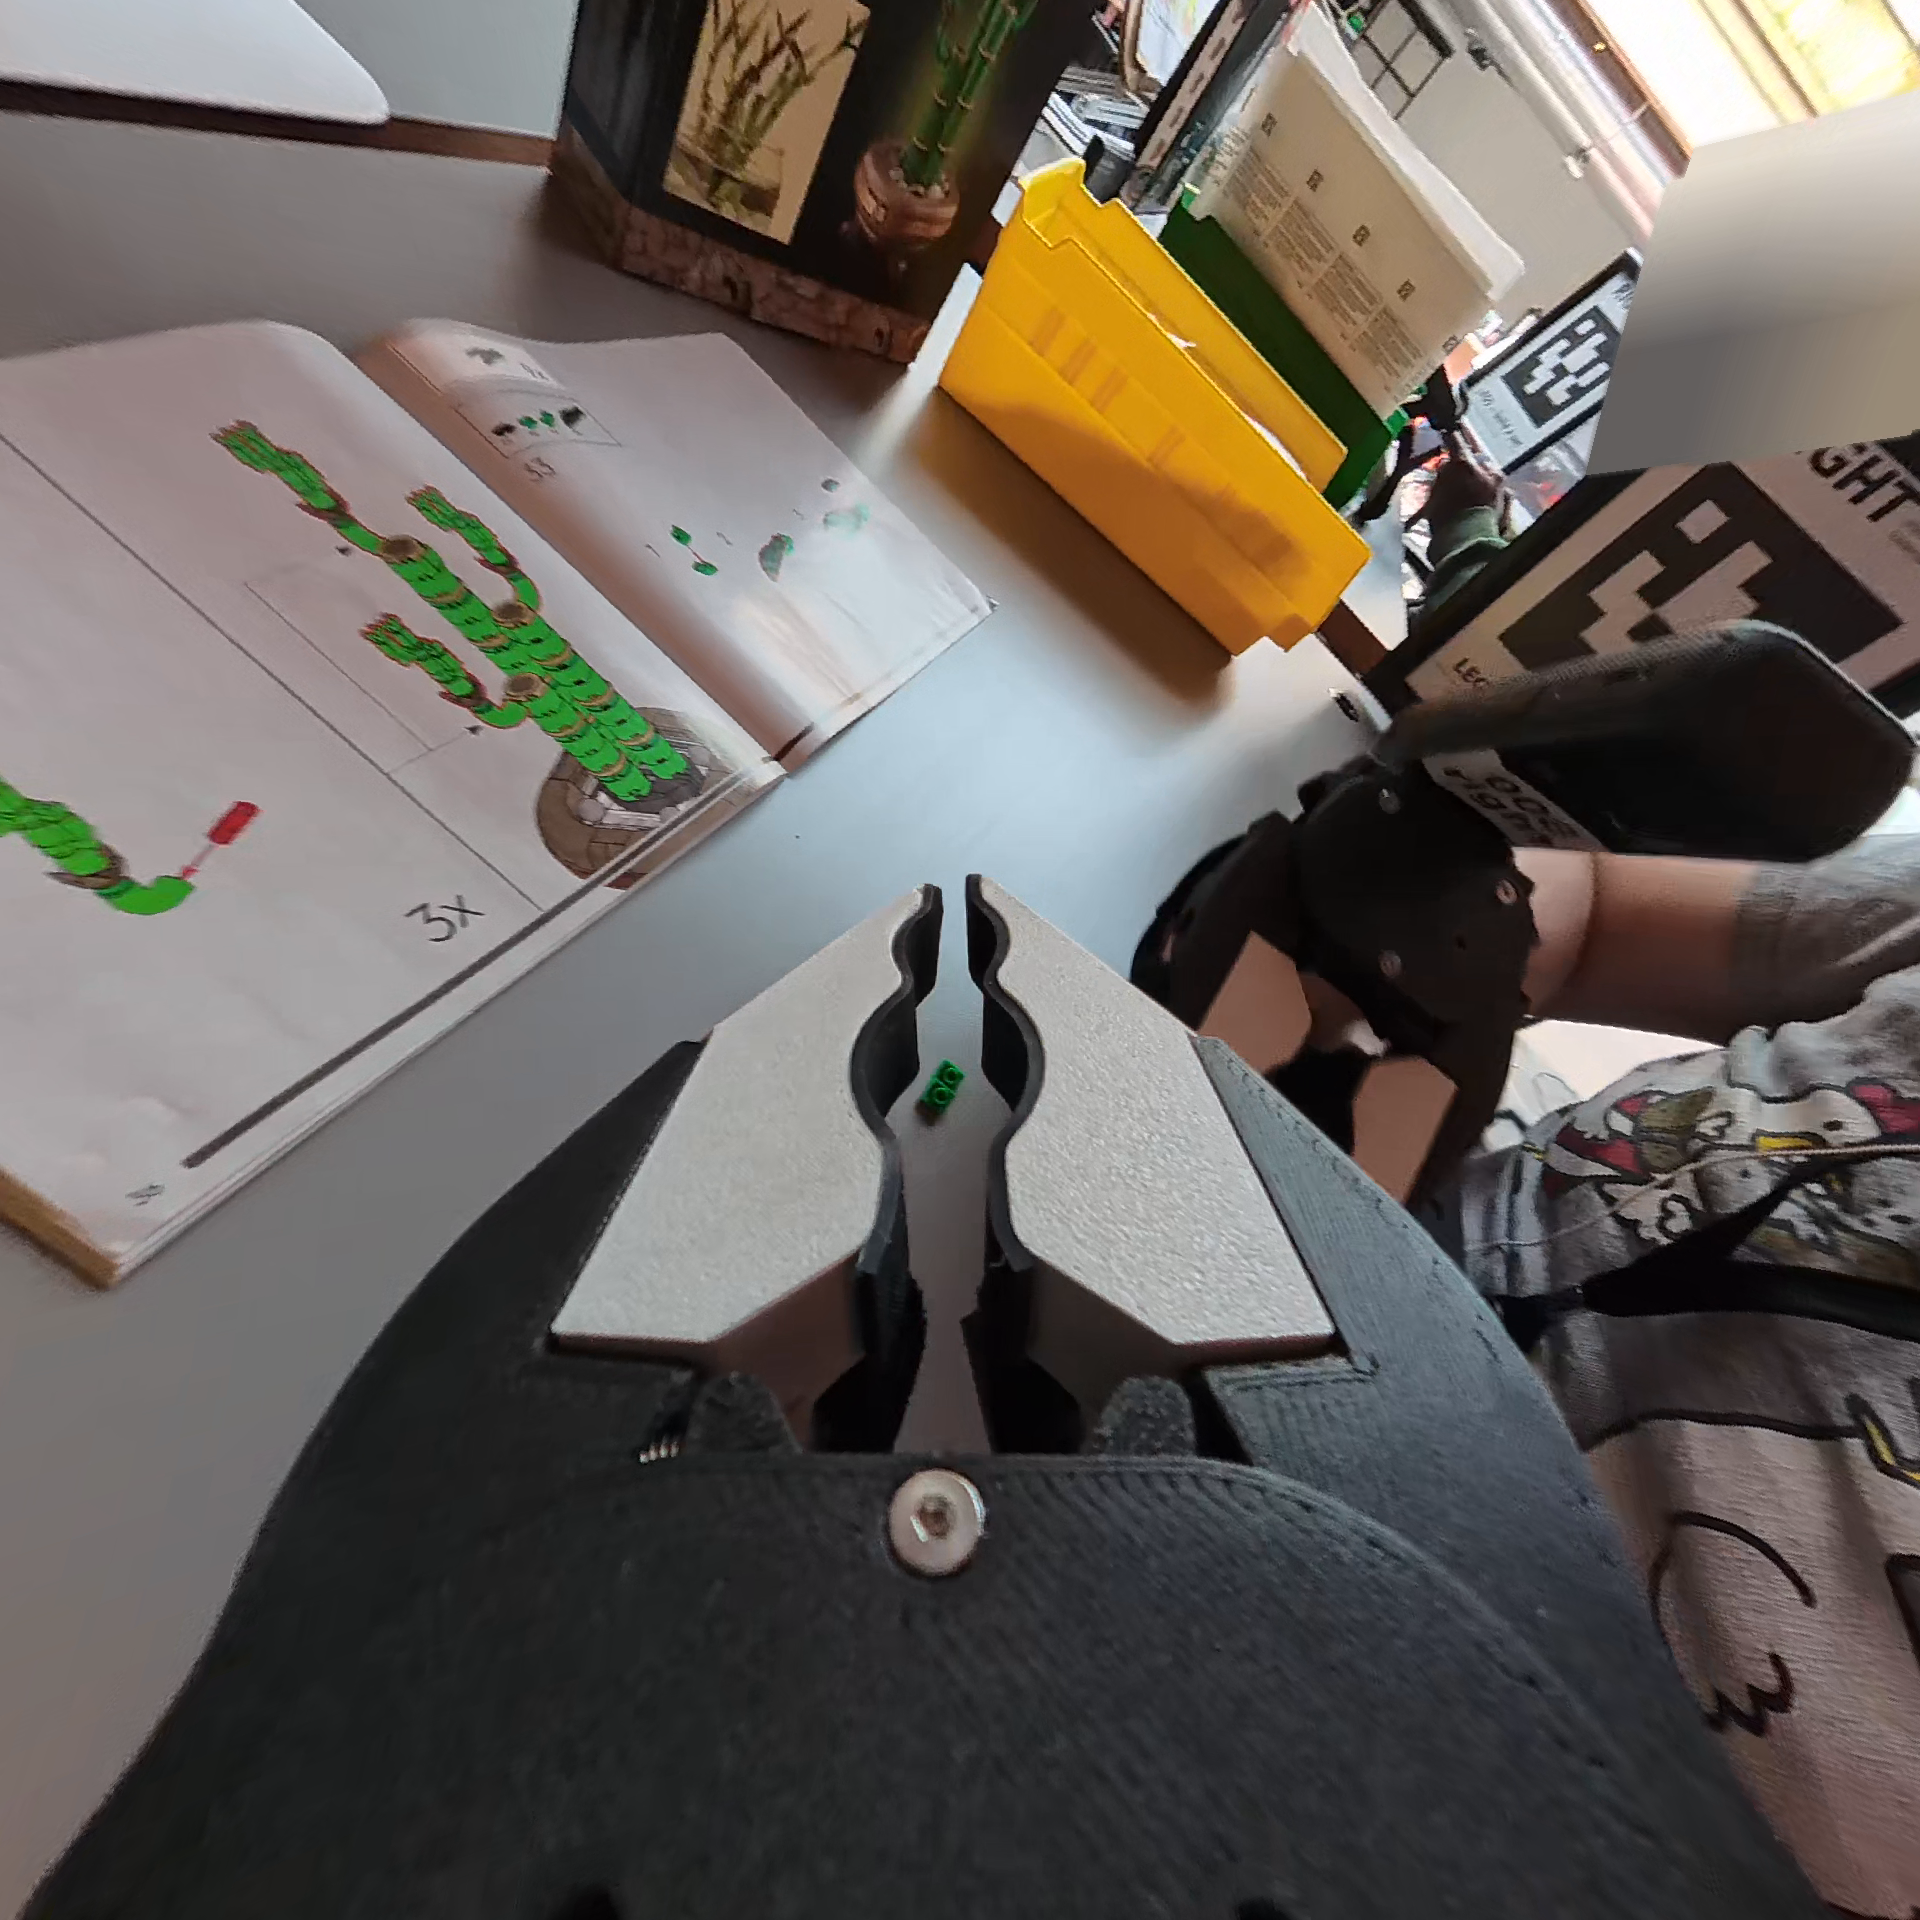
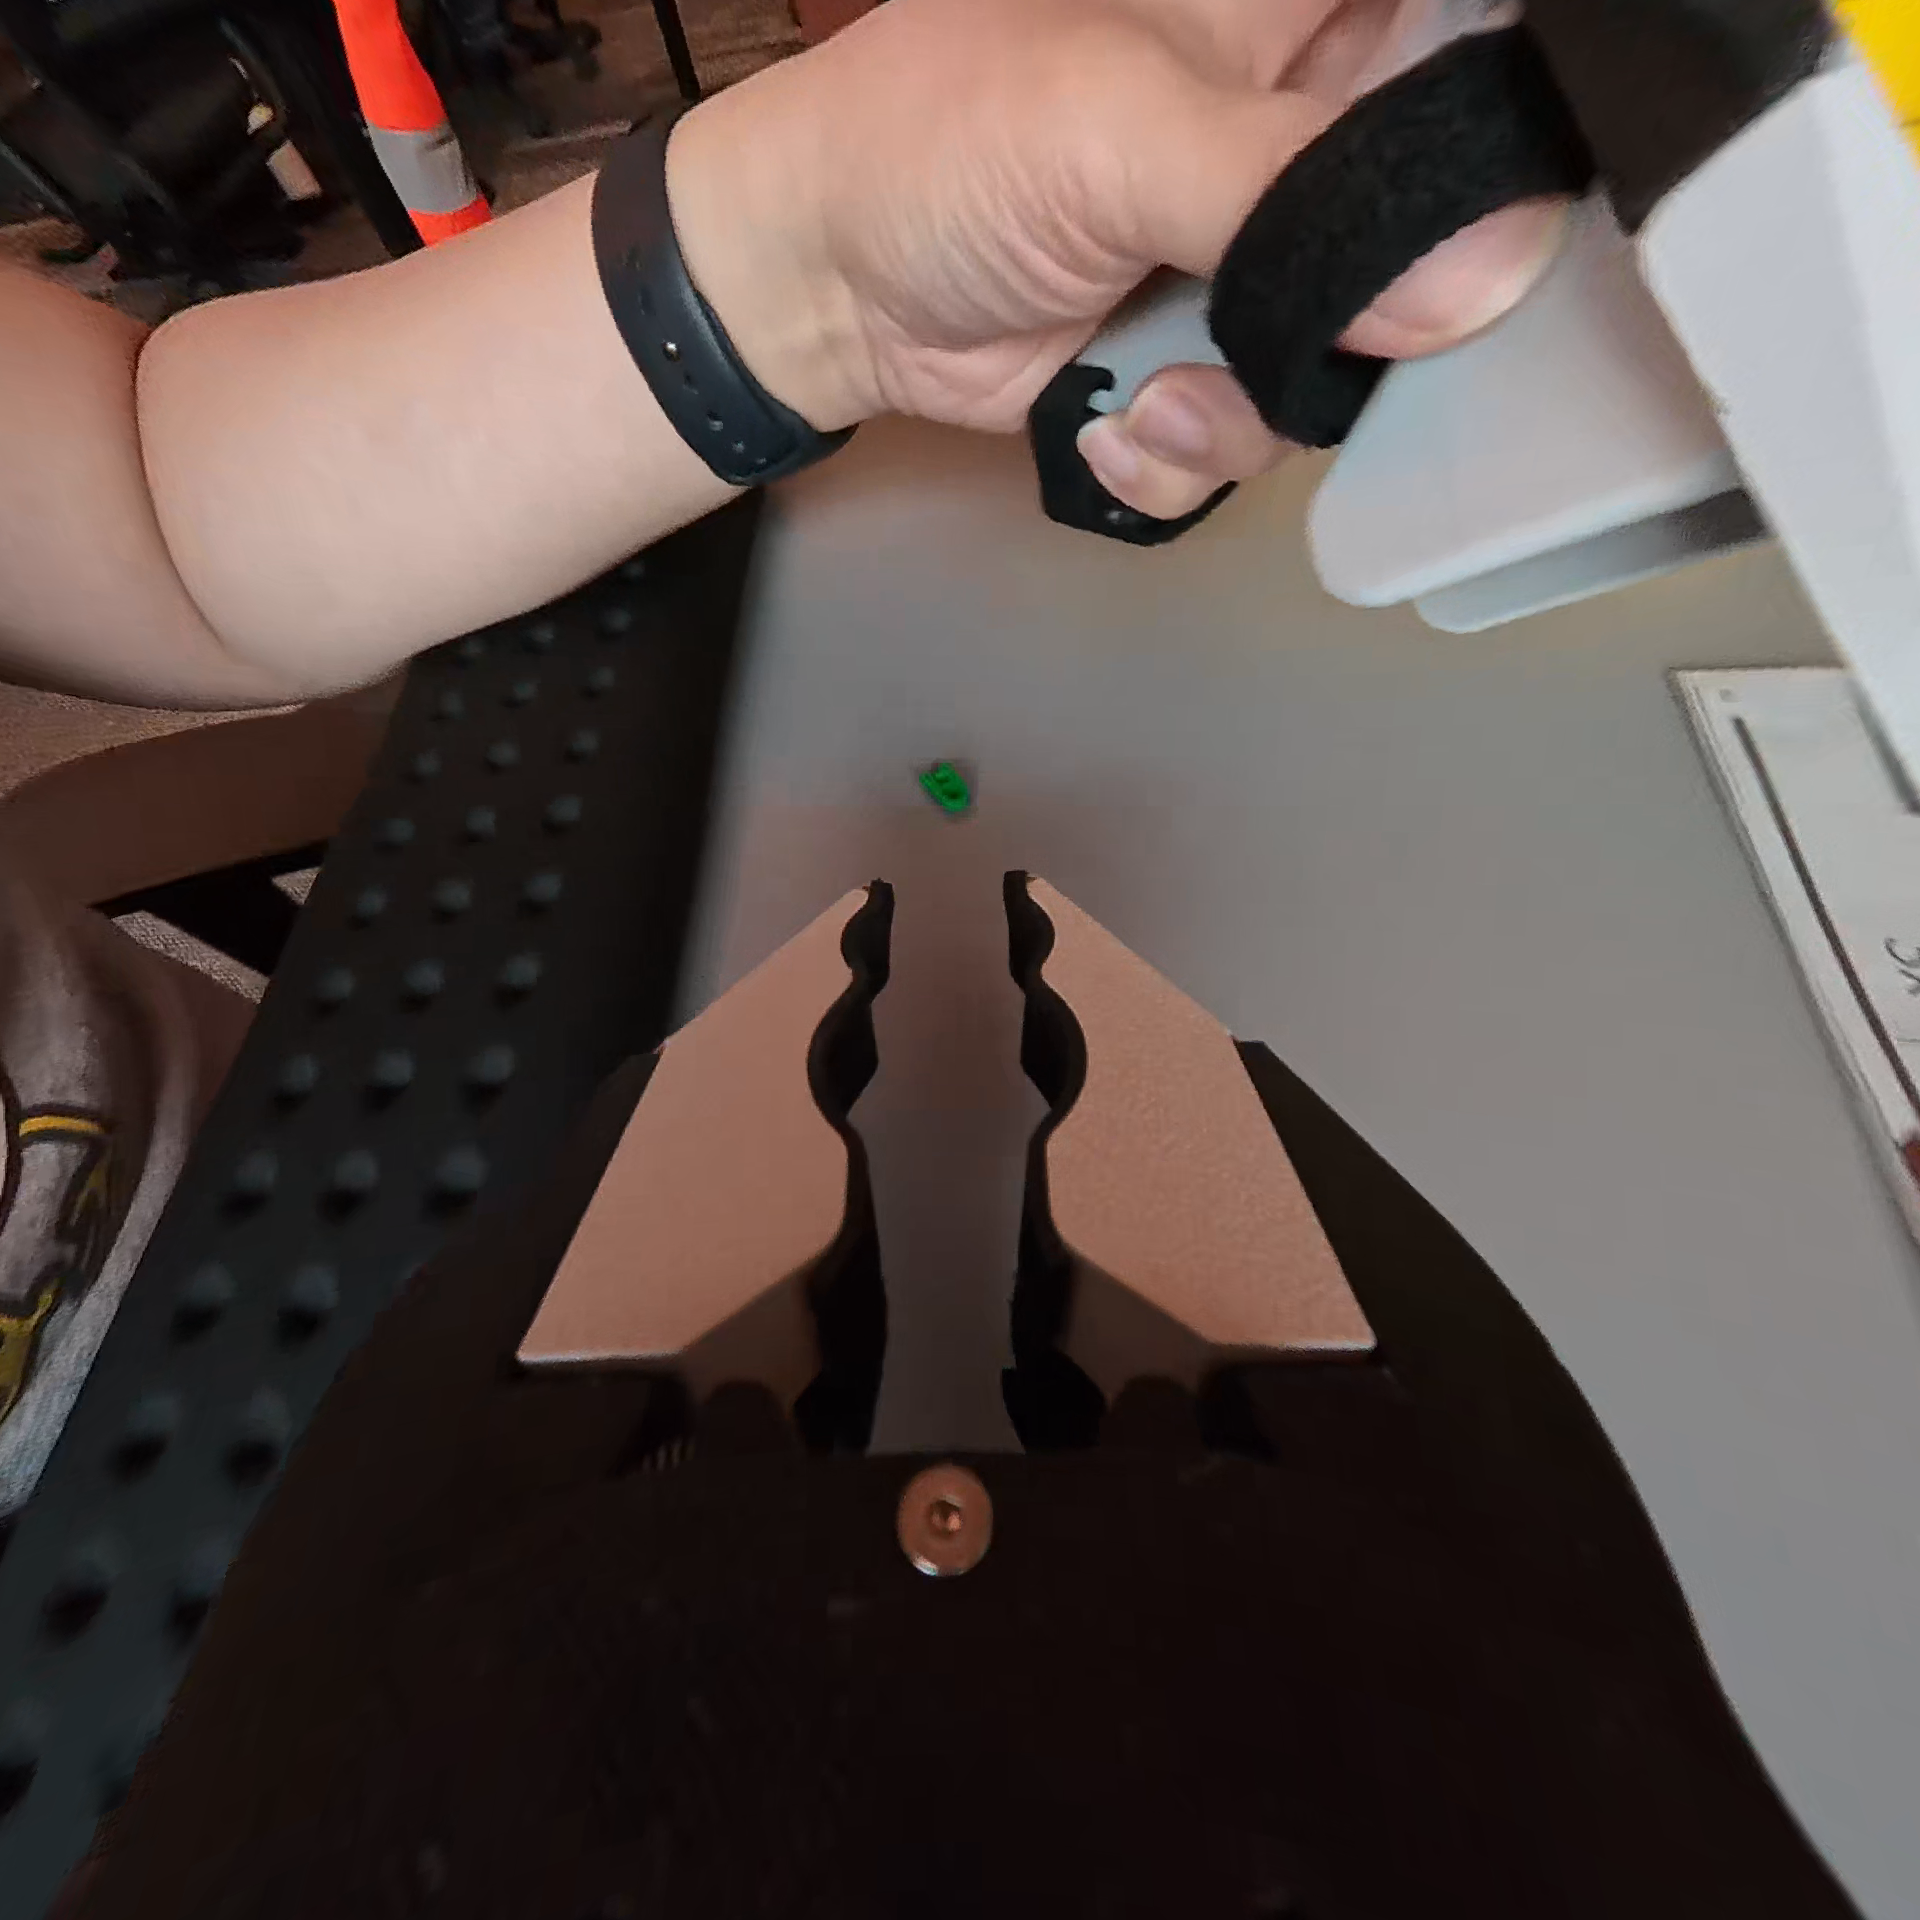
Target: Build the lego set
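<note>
A small green lego piece lies flat on the grey table. In the left wrist view it shows through the gap behind my left gripper's tips. My left gripper hovers above it with the jaws almost touching and nothing between them. In the right wrist view the same piece lies just ahead of my right gripper, which is open and empty, low over the table. The right gripper also shows at the right of the left wrist view. The left gripper's pale fingers and the hand holding it show at the top.
An open instruction booklet lies at the left. The set's box and a yellow bin stand at the back. A black studded baseplate lies left of the right gripper. The person's forearm crosses above it.
</note>
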Demonstrator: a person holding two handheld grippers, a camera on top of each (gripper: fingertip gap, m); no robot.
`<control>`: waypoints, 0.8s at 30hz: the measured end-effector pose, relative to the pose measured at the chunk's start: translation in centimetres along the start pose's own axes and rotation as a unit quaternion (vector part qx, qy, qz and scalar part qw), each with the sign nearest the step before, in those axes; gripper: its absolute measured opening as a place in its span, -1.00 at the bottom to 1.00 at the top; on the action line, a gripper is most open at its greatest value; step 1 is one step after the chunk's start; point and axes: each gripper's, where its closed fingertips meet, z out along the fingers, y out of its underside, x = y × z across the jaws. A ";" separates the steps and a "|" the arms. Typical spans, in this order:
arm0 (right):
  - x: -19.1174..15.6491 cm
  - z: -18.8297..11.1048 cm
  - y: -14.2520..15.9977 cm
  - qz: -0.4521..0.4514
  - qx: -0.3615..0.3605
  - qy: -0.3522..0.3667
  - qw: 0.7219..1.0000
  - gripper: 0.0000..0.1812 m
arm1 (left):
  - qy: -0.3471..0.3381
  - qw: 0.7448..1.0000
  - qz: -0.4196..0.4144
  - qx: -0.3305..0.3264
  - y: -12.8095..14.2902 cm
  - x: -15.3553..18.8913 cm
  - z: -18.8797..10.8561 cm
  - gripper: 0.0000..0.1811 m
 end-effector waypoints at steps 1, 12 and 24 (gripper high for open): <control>-0.3 0.7 -0.1 -0.008 -0.004 -0.003 1.000 -0.76 | -0.007 1.000 0.007 0.004 -0.2 -0.1 -0.2 -0.97; -0.2 6.0 0.9 -0.058 -0.092 -0.021 0.994 -0.76 | -0.027 0.999 0.020 0.024 -0.8 -1.0 -1.5 -0.99; 4.7 -3.9 -0.4 -0.111 -0.054 0.110 0.986 -0.94 | 0.015 0.996 0.082 0.027 -0.9 1.2 -1.8 -0.85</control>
